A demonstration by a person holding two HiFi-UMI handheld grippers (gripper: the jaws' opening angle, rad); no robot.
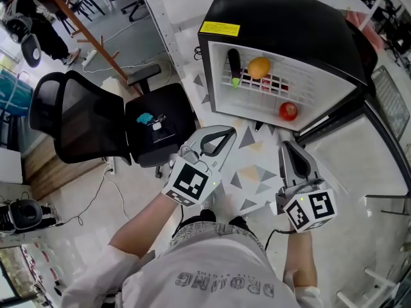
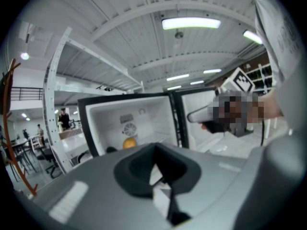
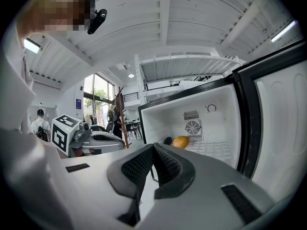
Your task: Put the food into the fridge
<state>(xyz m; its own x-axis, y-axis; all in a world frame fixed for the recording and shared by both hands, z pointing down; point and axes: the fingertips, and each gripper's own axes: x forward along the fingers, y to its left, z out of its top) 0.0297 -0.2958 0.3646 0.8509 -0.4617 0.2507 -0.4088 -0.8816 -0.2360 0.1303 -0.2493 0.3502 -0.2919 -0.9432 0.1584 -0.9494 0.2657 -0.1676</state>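
A small black fridge (image 1: 282, 24) stands open in front of me. On its white wire shelf lie a dark eggplant (image 1: 234, 65) and an orange fruit (image 1: 259, 67), and a red fruit (image 1: 288, 111) rests lower down near the door side. My left gripper (image 1: 226, 135) is shut and holds nothing, short of the fridge opening. My right gripper (image 1: 286, 147) beside it also has its jaws together and empty. The orange fruit (image 3: 181, 141) and eggplant (image 3: 167, 140) show past the right gripper (image 3: 153, 148). Over the left gripper (image 2: 156, 152) the orange fruit (image 2: 128, 143) is visible.
The fridge door (image 1: 387, 104) swings open to the right. A black office chair (image 1: 77, 124) stands at the left with a small teal item (image 1: 145, 118) on its seat. A patterned mat (image 1: 257, 178) lies on the floor under the grippers. A wooden coat rack (image 1: 83, 27) is at the far left.
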